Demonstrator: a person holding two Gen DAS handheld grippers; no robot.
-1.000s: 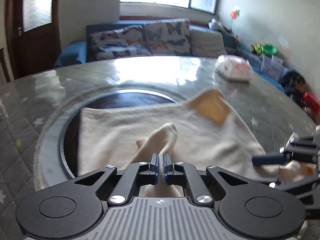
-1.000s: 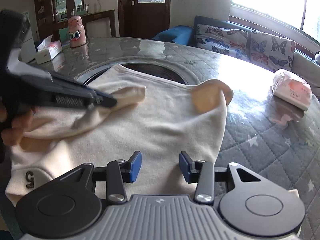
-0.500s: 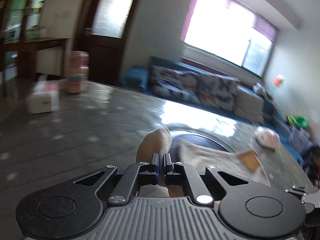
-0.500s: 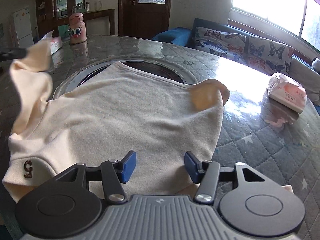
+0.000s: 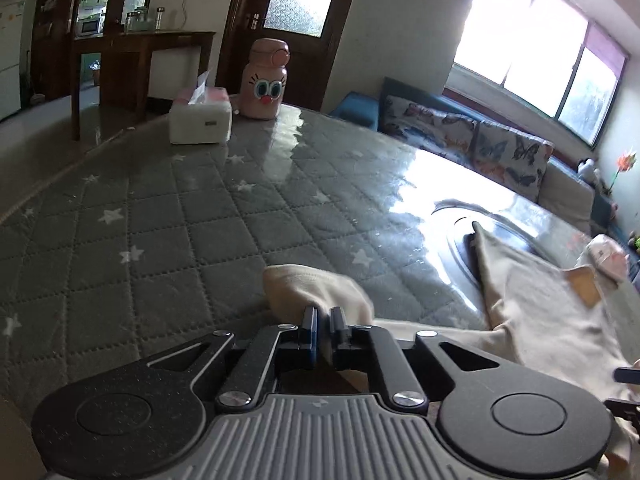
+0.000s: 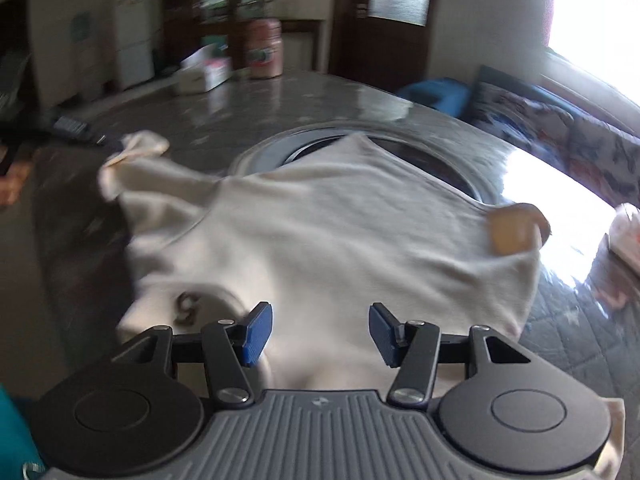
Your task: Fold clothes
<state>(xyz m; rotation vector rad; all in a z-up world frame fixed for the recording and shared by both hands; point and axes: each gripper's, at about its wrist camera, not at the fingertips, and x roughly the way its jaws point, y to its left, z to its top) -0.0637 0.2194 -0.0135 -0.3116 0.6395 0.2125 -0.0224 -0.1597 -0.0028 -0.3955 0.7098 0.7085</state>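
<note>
A cream long-sleeved shirt (image 6: 340, 232) lies spread on the grey quilted table (image 5: 160, 220), with a dark "5" mark (image 6: 186, 308) near its front edge. Its left sleeve (image 5: 316, 284) is stretched out sideways over the table, away from the shirt body (image 5: 540, 312). My left gripper (image 5: 324, 320) pinches the sleeve end; its jaws are opening, with the cloth still between them. In the right wrist view that sleeve end (image 6: 136, 148) sits at the far left. My right gripper (image 6: 320, 332) hovers open over the shirt's near edge, nothing between its pads. The other sleeve (image 6: 514, 232) is folded in at the right.
A white tissue box (image 5: 200, 118) and a pink bottle with cartoon eyes (image 5: 264, 80) stand at the table's far side. A soft tissue pack (image 5: 606, 256) lies beyond the shirt. The shirt's far part covers a round inset (image 5: 460, 240). A sofa (image 5: 480, 136) runs along the window wall.
My left gripper has carried the sleeve from above the shirt body out to the left and down onto the table. The right gripper's jaws stand wider and it has shifted sideways.
</note>
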